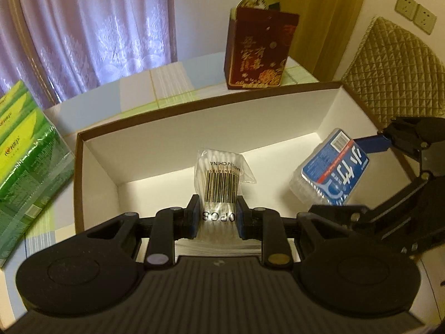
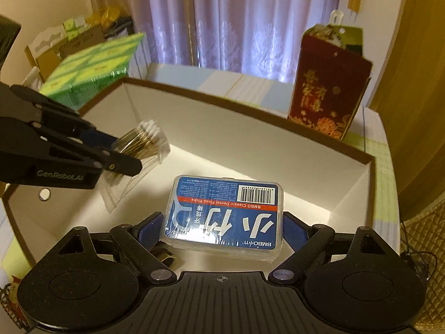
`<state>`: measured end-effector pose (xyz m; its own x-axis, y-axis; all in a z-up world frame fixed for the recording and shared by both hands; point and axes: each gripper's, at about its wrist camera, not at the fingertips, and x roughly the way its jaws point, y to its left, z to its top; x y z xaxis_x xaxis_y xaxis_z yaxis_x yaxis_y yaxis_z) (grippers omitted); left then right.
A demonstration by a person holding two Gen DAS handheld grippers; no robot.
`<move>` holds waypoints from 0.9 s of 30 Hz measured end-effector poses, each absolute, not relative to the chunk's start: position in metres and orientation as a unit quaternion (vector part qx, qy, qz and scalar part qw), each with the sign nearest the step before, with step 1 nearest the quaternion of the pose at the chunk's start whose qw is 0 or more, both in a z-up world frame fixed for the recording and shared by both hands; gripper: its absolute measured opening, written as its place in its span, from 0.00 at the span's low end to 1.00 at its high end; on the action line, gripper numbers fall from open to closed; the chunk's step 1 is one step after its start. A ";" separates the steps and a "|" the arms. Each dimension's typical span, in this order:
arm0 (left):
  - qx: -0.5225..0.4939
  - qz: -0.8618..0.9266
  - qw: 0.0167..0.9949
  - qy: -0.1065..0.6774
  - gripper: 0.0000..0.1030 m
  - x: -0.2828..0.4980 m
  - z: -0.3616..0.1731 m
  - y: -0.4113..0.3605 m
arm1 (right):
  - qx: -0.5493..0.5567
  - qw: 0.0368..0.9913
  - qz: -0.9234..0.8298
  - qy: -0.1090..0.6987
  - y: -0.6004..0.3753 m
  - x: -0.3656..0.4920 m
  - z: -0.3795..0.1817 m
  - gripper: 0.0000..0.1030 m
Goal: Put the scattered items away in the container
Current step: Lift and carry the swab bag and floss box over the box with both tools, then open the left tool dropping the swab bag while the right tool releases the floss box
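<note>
Lilac curtains (image 1: 91, 27) hang behind a table spread with a pale checked cloth (image 1: 169, 80), and on it sits the container, a wide white-lined cardboard box (image 1: 208, 103) with a brown rim.

Inside the box's airspace, at about 6 o'clock in the left wrist view, the left gripper (image 1: 217, 217) pinches a clear bag of cotton swabs (image 1: 221, 179) between its blue pads; the jaws are pressed in on the bag's lower end, and the barcode faces the camera. In the right wrist view the same bag (image 2: 144, 142) shows at 9 o'clock, held above the box floor, with the swab tips pointing toward the far wall.

At 6 o'clock in the right wrist view, the right gripper (image 2: 222, 231) clamps a clear plastic case of dental floss picks (image 2: 225, 214) with a blue label, one jaw against each short side. The case is over the box's interior; whether it touches the floor cannot be told. From the left wrist it appears at 3 o'clock (image 1: 331, 169), tilted, near the box's right end.

Outside the box, a dark red carton with gold characters (image 1: 258, 47) stands upright just beyond the far wall at 12 o'clock. A green tissue multipack (image 1: 25, 167) lies beside the box's left end at 9 o'clock. A quilted gold cushion (image 1: 395, 64) sits at 2 o'clock, below two wall sockets (image 1: 415, 12).
</note>
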<state>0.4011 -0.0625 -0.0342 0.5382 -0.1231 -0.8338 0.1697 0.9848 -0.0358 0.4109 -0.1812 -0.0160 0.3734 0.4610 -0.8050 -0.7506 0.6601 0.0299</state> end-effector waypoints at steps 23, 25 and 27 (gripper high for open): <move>0.026 -0.053 0.858 0.510 0.36 0.425 -0.060 -0.055 | -0.174 0.802 0.355 0.447 -0.165 0.430 -0.037 0.88; 0.026 -0.052 0.858 0.511 0.37 0.425 -0.060 -0.054 | -0.177 0.800 0.355 0.449 -0.163 0.431 -0.038 0.88; 0.025 -0.052 0.858 0.511 0.38 0.425 -0.060 -0.054 | -0.179 0.799 0.354 0.452 -0.161 0.432 -0.040 0.88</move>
